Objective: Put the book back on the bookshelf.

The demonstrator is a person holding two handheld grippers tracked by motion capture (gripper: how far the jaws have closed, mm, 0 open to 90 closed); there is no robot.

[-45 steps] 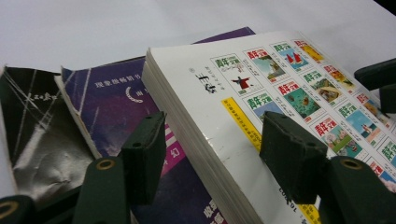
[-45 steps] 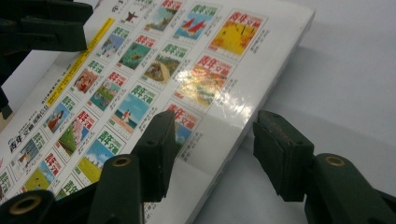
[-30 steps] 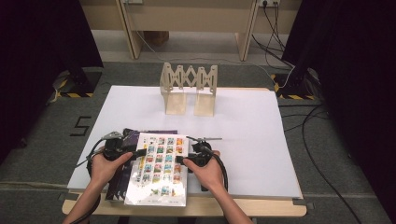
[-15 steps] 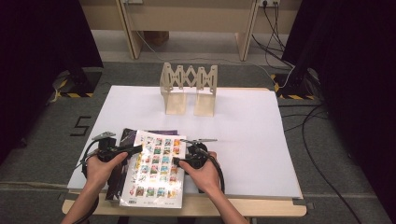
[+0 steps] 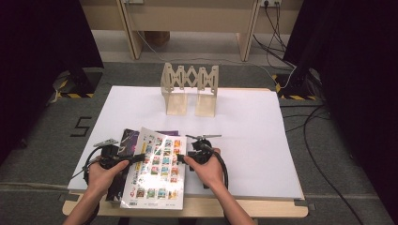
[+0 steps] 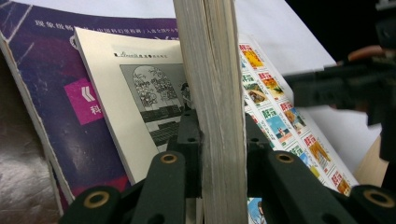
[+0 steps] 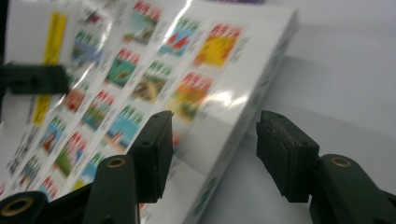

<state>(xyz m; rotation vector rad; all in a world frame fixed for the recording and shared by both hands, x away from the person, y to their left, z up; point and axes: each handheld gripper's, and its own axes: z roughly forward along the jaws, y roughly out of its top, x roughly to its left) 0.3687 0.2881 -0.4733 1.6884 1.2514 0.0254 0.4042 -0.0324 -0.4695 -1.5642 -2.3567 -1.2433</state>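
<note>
left gripper (image 6: 223, 140) has just closed its jaws on the illustrated book's (image 5: 157, 161) edge, while right gripper (image 7: 212, 154) gapes beside it.

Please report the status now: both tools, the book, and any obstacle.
Left tool has just closed on the picture book, clamping its page edge. Right tool open at the book's other edge. Purple book underneath; wooden rack far off, no obstacle.
</note>
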